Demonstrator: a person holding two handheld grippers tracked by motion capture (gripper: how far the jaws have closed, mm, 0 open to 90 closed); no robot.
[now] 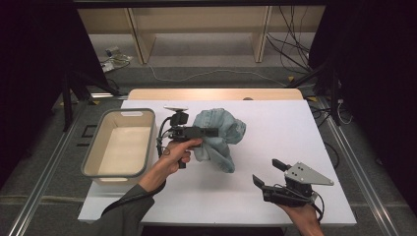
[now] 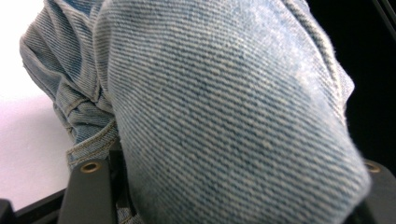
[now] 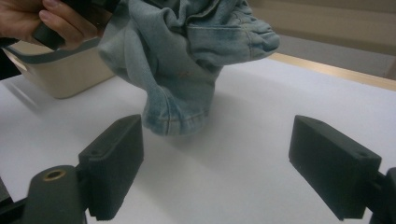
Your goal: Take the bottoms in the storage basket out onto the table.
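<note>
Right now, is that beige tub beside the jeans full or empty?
Empty. In the high view the tub shows its bare pale floor; the jeans hang outside it.

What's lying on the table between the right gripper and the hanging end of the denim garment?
Nothing: in the right gripper view, only bare white table lies between the open right gripper and the light blue denim garment.

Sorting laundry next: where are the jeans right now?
In the high view, the jeans hang mid-table from the left gripper, just right of the beige bin.
</note>
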